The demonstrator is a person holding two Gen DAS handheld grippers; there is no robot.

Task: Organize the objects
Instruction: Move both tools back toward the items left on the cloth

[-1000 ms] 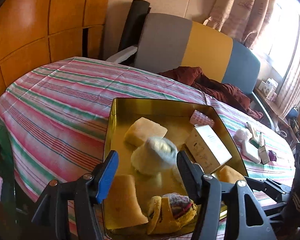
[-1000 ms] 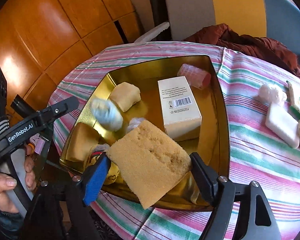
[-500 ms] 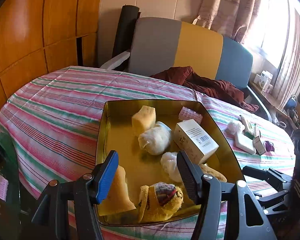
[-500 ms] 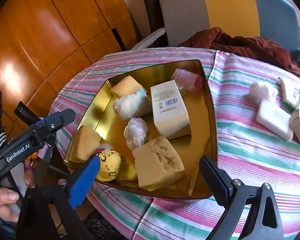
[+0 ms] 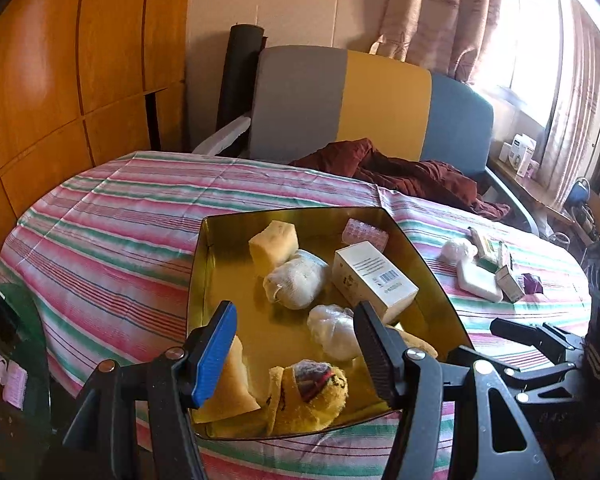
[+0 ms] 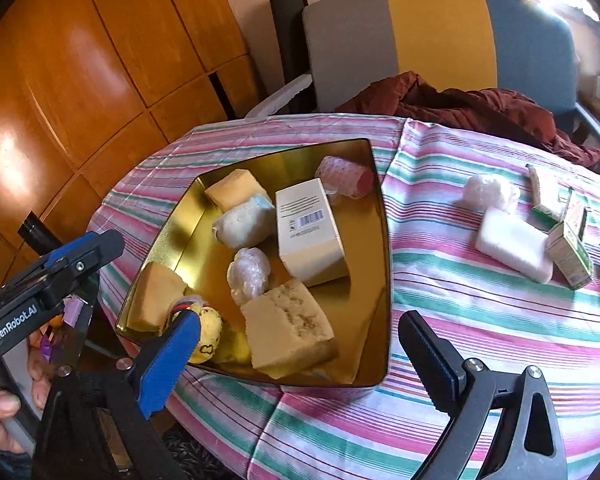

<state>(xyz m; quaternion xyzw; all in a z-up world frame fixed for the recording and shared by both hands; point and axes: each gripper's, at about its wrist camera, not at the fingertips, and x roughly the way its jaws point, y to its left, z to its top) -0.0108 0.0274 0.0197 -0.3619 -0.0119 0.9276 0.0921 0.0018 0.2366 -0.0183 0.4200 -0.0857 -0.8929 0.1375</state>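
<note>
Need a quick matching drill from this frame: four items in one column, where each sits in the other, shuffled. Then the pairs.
Items:
1. white barcode box
2. pink roll
3. white soap bar
4. yellow plush toy

Places:
A. on the striped cloth, outside the gold tray
B. far corner of the tray
C. near edge of the tray, just behind the blue finger of the right gripper
D. middle of the tray, lying flat

Pairs: 1-D, 2-B, 3-A, 4-C
</note>
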